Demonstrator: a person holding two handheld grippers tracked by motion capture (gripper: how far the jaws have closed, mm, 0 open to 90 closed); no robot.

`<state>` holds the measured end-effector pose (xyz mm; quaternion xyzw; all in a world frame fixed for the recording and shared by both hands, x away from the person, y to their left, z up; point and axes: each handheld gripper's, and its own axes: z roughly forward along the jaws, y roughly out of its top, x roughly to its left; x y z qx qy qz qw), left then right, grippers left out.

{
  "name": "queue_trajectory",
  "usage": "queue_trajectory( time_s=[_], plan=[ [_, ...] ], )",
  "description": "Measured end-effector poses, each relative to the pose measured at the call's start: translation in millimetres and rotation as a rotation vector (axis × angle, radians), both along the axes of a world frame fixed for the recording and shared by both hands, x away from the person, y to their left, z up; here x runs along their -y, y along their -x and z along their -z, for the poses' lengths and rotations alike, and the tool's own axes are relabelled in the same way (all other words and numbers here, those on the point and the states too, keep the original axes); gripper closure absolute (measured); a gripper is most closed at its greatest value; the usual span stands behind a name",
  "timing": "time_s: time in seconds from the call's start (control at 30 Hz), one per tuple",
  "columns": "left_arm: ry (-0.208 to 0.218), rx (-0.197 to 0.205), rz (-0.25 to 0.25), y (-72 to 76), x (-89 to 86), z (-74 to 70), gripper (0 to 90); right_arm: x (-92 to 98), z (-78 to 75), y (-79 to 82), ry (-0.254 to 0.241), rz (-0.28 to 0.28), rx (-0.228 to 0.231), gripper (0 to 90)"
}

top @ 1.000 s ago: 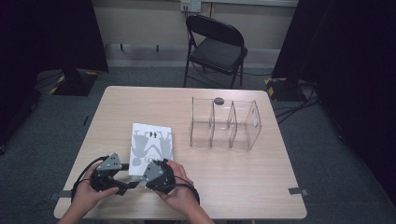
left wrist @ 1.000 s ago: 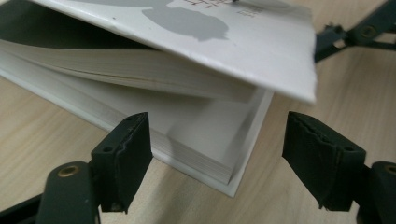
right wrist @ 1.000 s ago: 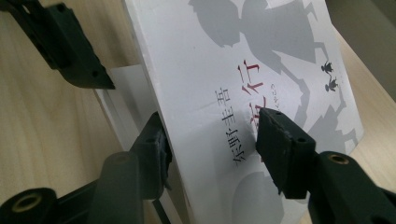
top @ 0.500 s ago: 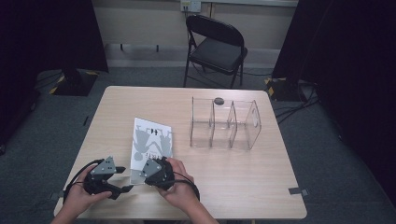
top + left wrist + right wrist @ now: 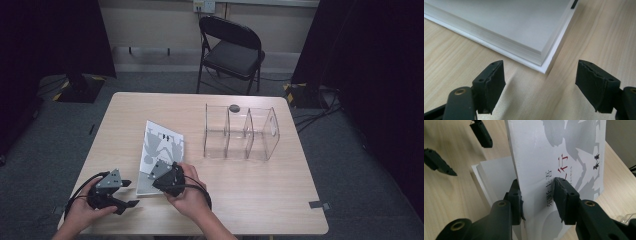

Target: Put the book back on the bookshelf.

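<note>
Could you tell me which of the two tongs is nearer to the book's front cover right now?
Right. The right tongs are clamped on the lifted front cover, having just been closing. The left tongs hang open just off the book's corner, touching nothing.

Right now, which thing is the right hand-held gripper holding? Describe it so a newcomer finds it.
On the wooden table, left of the clear divider rack, lies a white book. Its grey-patterned cover, lifted at the near edge, is pinched by the right hand-held gripper. It is the table's one printed thing.
</note>
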<state>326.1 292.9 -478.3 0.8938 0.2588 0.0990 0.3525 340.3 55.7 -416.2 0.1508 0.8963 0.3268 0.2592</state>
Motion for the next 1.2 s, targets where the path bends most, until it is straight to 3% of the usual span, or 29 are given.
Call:
queue_trajectory(
  time_s=[0.1,0.23,0.33,0.53,0.8,0.93,0.97,1.1,1.2],
  plan=[
    [-0.028,0.001,0.006,-0.2,0.3,1.7,23.6,-0.9,-4.3,-2.3,0.004,0.007,-0.017,61.4],
    [-0.021,0.005,-0.001,-0.8,1.0,5.4,24.0,0.2,-10.5,-4.5,0.011,0.014,-0.024,62.7],
    [-0.044,0.004,-0.014,-2.2,5.0,8.7,24.0,-0.3,-12.8,-5.7,0.019,0.019,-0.037,62.9],
    [0.001,0.000,-0.046,-8.1,9.9,14.0,23.4,-0.8,-15.9,-7.3,0.025,0.019,-0.049,63.5],
    [-0.028,0.020,-0.042,-8.4,3.1,12.0,24.0,1.1,-31.0,-15.4,0.022,0.031,-0.064,65.6],
    [0.008,0.008,-0.066,-9.9,-0.9,14.8,23.9,1.8,-36.2,-16.3,0.044,0.036,-0.067,66.5],
    [-0.010,0.020,-0.055,-11.4,-1.8,14.1,23.9,2.2,-37.2,-16.5,0.050,0.037,-0.070,66.6],
    [0.010,0.034,-0.076,-13.6,-0.2,15.7,24.0,3.6,-40.0,-18.3,0.036,0.051,-0.081,67.0],
    [0.016,0.045,-0.078,-15.6,1.0,16.5,24.0,1.4,-41.1,-18.6,0.053,0.048,-0.086,66.9]
  ],
)
